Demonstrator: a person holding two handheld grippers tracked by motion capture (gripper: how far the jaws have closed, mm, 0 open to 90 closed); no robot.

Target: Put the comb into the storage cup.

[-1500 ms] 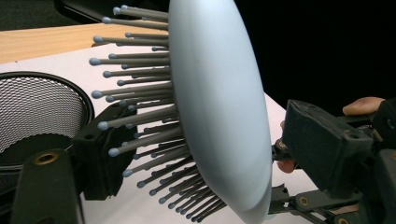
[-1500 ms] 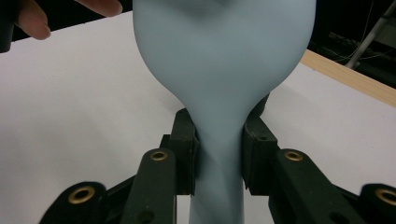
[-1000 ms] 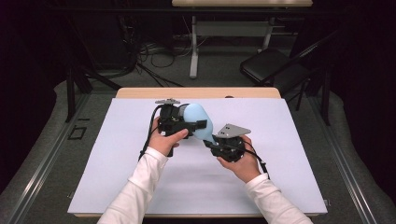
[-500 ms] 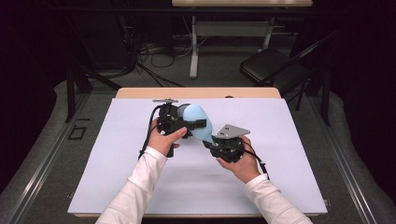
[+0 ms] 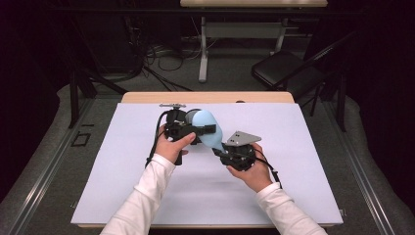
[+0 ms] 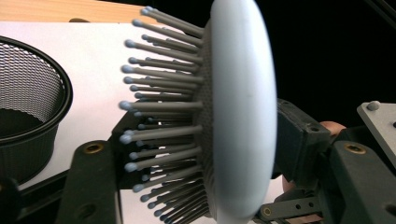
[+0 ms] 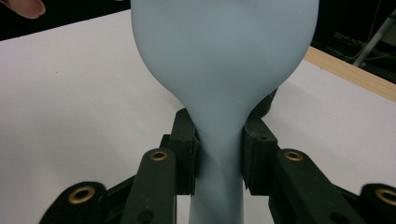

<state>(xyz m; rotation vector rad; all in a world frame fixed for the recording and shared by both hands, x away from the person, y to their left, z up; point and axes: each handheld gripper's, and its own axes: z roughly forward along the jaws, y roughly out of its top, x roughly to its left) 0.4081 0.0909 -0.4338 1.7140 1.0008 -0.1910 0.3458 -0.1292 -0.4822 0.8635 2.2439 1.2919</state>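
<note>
**Brush held between both grippers above the counter**

Brush (image 5: pixel 204 128) is gripped at two places. In the right gripper view, the fingers (image 7: pixel 185 154) of the right gripper (image 5: pixel 221 148) are clenched on the narrow neck of the pale blue handle, one pad pressed to each side. In the left gripper view, the wide head is seen edge-on between the fingers (image 6: pixel 95 186) of the left gripper (image 5: pixel 201 129), bristles pointing toward one finger and the smooth back toward the other; the head appears to be grasped, though the contact itself is partly hidden by the bristles.

From the high view, the brush is held clear of the white counter (image 5: pixel 293 161), near its middle, spanned between the two hands. A black mesh basket (image 6: pixel 28 112) stands on the counter close behind the left gripper.

The pick-up is judged done. What seems left is a handover to a single gripper, and perhaps placement in the basket; neither has been started.
</note>
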